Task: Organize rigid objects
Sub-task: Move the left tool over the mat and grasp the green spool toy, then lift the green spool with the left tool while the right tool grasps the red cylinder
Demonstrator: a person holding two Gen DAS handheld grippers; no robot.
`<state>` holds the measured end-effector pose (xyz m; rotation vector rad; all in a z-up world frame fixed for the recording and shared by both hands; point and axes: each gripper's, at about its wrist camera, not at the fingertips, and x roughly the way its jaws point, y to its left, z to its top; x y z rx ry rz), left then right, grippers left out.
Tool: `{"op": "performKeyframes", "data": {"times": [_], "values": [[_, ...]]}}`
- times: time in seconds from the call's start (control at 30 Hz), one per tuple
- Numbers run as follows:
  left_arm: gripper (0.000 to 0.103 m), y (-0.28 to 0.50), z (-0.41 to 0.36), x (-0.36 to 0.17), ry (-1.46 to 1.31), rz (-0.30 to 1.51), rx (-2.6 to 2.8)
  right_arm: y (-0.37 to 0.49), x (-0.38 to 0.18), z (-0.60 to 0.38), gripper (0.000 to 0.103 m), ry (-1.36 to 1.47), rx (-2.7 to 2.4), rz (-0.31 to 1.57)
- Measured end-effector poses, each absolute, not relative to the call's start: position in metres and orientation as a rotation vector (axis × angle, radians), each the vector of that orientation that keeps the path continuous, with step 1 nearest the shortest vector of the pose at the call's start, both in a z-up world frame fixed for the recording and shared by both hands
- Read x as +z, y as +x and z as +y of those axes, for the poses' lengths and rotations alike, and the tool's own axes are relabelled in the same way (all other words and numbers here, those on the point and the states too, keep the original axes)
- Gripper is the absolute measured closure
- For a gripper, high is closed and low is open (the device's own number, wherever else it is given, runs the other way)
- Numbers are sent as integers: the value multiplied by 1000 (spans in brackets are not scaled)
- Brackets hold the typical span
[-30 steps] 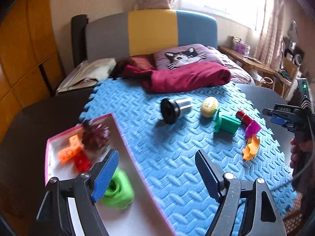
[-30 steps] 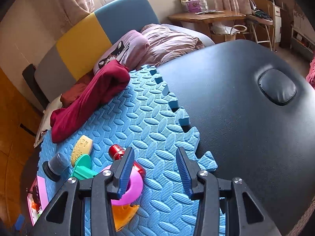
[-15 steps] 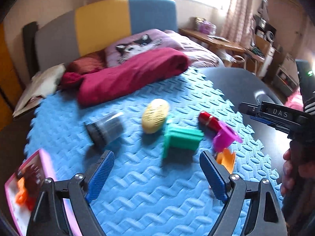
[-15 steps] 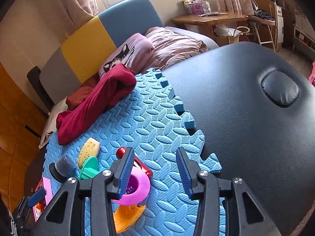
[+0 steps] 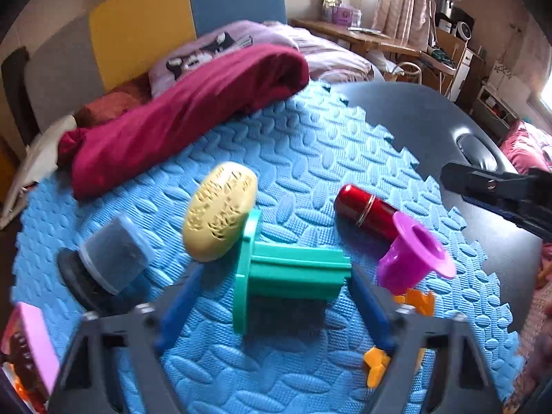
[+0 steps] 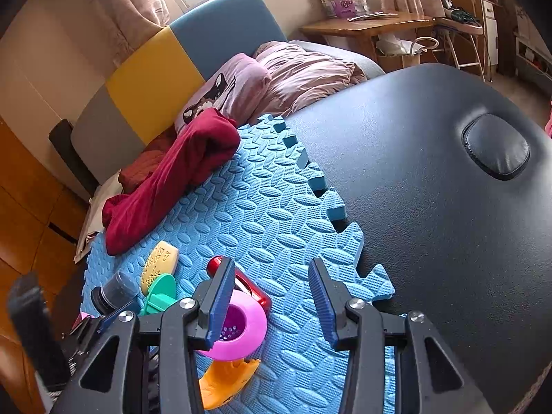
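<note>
At the far left of the left wrist view only a sliver of the pink tray [image 5: 32,341] is seen now, where a second ago it filled the foreground: the left tool [image 5: 272,307] has been swung off it and carried over the blue foam mat [image 5: 310,158]. Its blue pads are held apart on either side of the green block [image 5: 293,272], neither seen to touch it. Just beyond lie the grey cup [image 5: 110,262], the yellow oval [image 5: 220,210], the red cylinder [image 5: 365,210] and the magenta funnel [image 5: 410,258]. The green block is judged the next thing for the tray. The right tool [image 6: 269,300] is kept apart and empty, hardly moved, above the mat's edge.
</note>
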<state>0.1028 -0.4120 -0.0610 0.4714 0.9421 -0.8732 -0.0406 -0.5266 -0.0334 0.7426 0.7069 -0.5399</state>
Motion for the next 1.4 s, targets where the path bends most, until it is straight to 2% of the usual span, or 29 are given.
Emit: {"op": "performKeyframes", "data": {"times": [0.13,0.57,0.73,0.9,1.1,1.4], "values": [[43,101,-403,-67,430,940,-881,-39,-38,-528,59,747,-541,724],[43,57,-306,-62,303,885,-799,-28,-50,-522,58,839,-384,760],[43,56,-302,-66,305,900,-778,-18,-53,-509,55,846,-280,788],[43,54,-305,-69,325,899,-761,-12,-44,-497,55,867,-115,732],[43,53,-309,-71,334,882,-745,-25,-35,-512,54,846,-255,658],[42,55,-309,-72,316,882,-741,-16,-43,-517,55,741,-402,743]]}}
